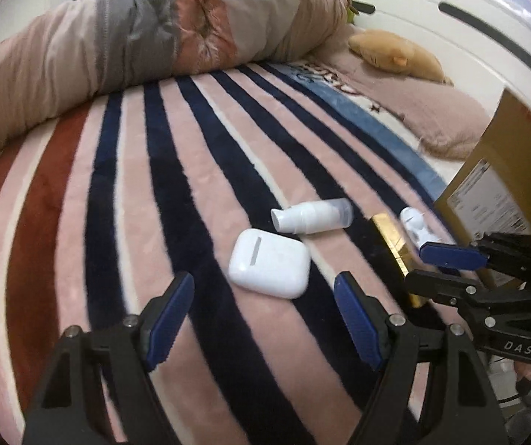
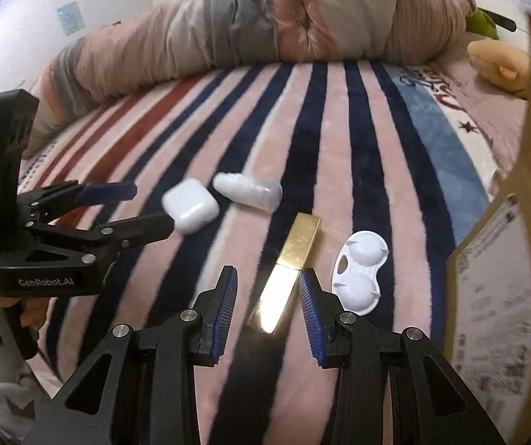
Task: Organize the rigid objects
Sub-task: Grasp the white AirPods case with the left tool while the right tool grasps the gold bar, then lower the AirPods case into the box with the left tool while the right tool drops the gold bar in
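Observation:
A white earbud case [image 1: 269, 262] [image 2: 190, 204] lies on the striped blanket, just ahead of my open left gripper [image 1: 265, 287], between its fingertips. A small white spray bottle [image 1: 311, 216] [image 2: 248, 190] lies on its side behind it. A gold lipstick tube [image 2: 285, 270] [image 1: 395, 244] lies between the open jaws of my right gripper [image 2: 267, 274], not clamped. A white two-cup lens case [image 2: 360, 272] [image 1: 413, 224] lies right of the tube. Each gripper also shows in the other view: the right one [image 1: 423, 263], the left one [image 2: 146, 205].
A cardboard box [image 1: 502, 181] [image 2: 506, 259] with a label stands at the right edge of the bed. A rolled duvet [image 1: 146, 37] [image 2: 265, 22] lies across the back. A tan plush toy [image 1: 395, 52] [image 2: 499, 61] sits on the pillow at the far right.

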A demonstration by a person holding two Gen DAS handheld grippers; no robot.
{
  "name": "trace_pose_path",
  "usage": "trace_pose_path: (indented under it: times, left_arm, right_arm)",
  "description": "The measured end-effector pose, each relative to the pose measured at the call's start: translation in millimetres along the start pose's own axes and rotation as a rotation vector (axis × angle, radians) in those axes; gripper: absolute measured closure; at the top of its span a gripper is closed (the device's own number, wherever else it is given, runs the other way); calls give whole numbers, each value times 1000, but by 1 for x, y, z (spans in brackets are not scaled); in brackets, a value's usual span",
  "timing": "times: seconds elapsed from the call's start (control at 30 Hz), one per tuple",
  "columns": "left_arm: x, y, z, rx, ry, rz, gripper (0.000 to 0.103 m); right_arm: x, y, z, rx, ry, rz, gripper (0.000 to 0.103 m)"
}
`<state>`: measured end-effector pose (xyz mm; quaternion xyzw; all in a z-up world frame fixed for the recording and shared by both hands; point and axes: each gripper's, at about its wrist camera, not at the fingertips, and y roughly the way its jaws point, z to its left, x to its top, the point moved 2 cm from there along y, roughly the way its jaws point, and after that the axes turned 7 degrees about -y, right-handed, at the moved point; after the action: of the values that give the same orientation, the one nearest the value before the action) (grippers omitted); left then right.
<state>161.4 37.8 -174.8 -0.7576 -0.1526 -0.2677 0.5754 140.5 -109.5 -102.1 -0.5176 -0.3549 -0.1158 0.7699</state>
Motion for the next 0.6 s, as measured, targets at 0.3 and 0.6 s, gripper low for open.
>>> trace_pose_path:
  times: [0.3, 0.6]
  left_arm:
    - [6, 24, 8, -14, -19, -16, 35]
    - [3, 21, 5, -39, 4, -24, 53]
  right_arm:
    - [0, 26, -10, -5, -22, 8, 74]
    - [0, 23, -1, -18, -92, -17, 89]
